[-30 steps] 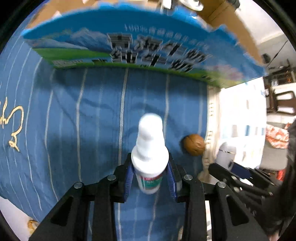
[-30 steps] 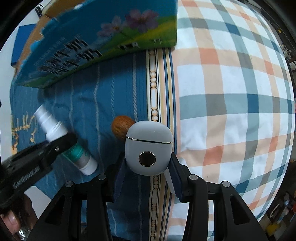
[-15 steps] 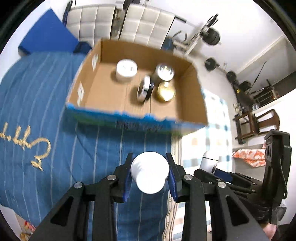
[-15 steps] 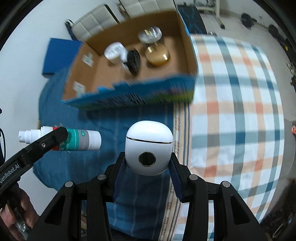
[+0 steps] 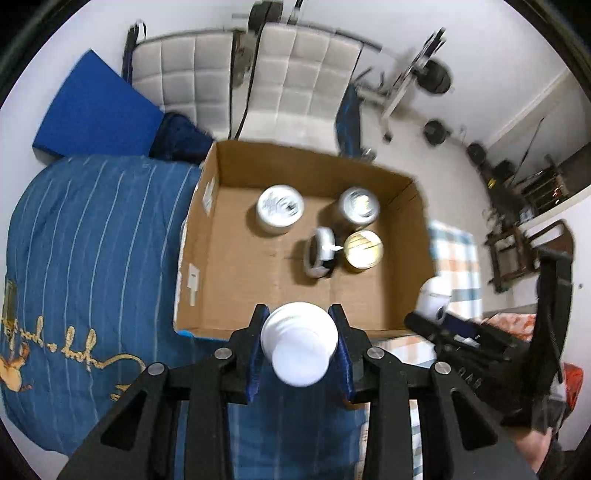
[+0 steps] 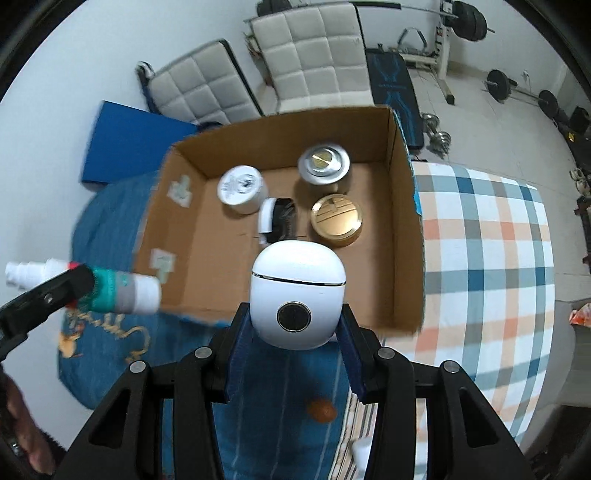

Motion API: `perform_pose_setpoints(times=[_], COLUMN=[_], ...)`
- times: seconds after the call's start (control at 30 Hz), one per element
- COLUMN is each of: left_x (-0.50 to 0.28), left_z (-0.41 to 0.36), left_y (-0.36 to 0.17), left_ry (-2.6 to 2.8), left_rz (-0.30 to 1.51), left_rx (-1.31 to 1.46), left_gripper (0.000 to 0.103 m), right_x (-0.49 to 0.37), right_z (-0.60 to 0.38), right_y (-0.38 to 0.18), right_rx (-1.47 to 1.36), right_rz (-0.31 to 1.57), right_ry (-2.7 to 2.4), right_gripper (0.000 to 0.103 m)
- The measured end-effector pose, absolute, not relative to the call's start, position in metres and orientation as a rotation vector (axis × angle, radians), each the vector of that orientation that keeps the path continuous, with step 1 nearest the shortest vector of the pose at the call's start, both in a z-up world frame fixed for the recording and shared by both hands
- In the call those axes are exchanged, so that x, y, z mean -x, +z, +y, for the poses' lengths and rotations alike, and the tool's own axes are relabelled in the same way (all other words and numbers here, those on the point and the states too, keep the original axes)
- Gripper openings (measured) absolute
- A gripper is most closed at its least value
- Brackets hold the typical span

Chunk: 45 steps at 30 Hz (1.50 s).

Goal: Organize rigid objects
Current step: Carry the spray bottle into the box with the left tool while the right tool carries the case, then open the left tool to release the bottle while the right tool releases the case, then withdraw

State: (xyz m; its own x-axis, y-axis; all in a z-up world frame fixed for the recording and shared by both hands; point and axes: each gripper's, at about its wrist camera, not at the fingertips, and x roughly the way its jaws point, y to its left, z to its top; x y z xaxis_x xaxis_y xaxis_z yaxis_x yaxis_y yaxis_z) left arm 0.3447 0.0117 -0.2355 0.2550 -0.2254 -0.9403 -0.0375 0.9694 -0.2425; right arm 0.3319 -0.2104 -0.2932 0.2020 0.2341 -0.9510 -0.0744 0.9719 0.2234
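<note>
My left gripper [image 5: 299, 347] is shut on a white spray bottle [image 5: 298, 345], held cap toward the camera above the near edge of an open cardboard box [image 5: 236, 280]. The bottle also shows in the right wrist view [image 6: 125, 291], with its teal label. My right gripper [image 6: 295, 328] is shut on a white rounded case [image 6: 297, 295] with a dark round button, above the box's near wall [image 6: 402, 295]. The case shows in the left wrist view [image 5: 434, 297]. In the box stand a white jar [image 5: 280, 208], a silver-lidded jar [image 5: 358, 206], a gold tin [image 5: 362, 251] and a small black-and-white item [image 5: 320, 254].
The box sits on a bed with a blue striped cover [image 5: 92, 240] and a plaid sheet [image 6: 491, 251]. A brown nut-like ball [image 6: 322, 410] lies on the blue cover below my right gripper. White padded chairs [image 5: 295, 77] and gym weights [image 6: 469, 18] stand beyond the bed.
Both grippers have risen from the bed and moved toward the box with their objects. The view went from the box's outer side to looking down into it. The brown ball stayed on the cover.
</note>
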Motion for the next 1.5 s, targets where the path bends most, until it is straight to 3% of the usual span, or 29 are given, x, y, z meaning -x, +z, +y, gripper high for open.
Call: perform_pose_setpoints(times=[0.23,0.37,0.63,1.1,1.33,1.43,1.5], left_x=[-0.397,-0.421,-0.458,-0.462,-0.463,-0.459,-0.456], left_z=[0.015,0.009,0.005,0.017,0.022,0.021,0.022], left_y=[-0.341,-0.384,-0.403,-0.438,-0.432,-0.418,-0.407], left_ry=[-0.097,-0.074,-0.034,-0.002,-0.011,-0.015,-0.005], left_rz=[1.583,1.644,1.613,1.68,1.687,1.673,1.662], left_rx=[0.17,0.135,0.115,0.108,0.124,0.108,0.098], left_gripper=[0.03,0.03,0.03,0.03,0.033,0.034,0.034], right_x=[-0.381,-0.398,-0.421,-0.446,-0.451,-0.443,-0.44], right_z=[-0.21,-0.208,-0.195,-0.173,-0.157,-0.153,-0.151], right_y=[-0.377,-0.415,-0.449,-0.463,-0.468,-0.461,-0.454], right_rx=[-0.137,-0.134,-0.068,-0.03,0.018,0.023,0.02], right_rz=[1.532,1.626,1.706,1.719,1.72,1.726,1.71], right_ry=[0.163,0.139,0.112,0.127,0.112,0.108,0.106], right_gripper=[0.047,0.047,0.048,0.048,0.049,0.056,0.071])
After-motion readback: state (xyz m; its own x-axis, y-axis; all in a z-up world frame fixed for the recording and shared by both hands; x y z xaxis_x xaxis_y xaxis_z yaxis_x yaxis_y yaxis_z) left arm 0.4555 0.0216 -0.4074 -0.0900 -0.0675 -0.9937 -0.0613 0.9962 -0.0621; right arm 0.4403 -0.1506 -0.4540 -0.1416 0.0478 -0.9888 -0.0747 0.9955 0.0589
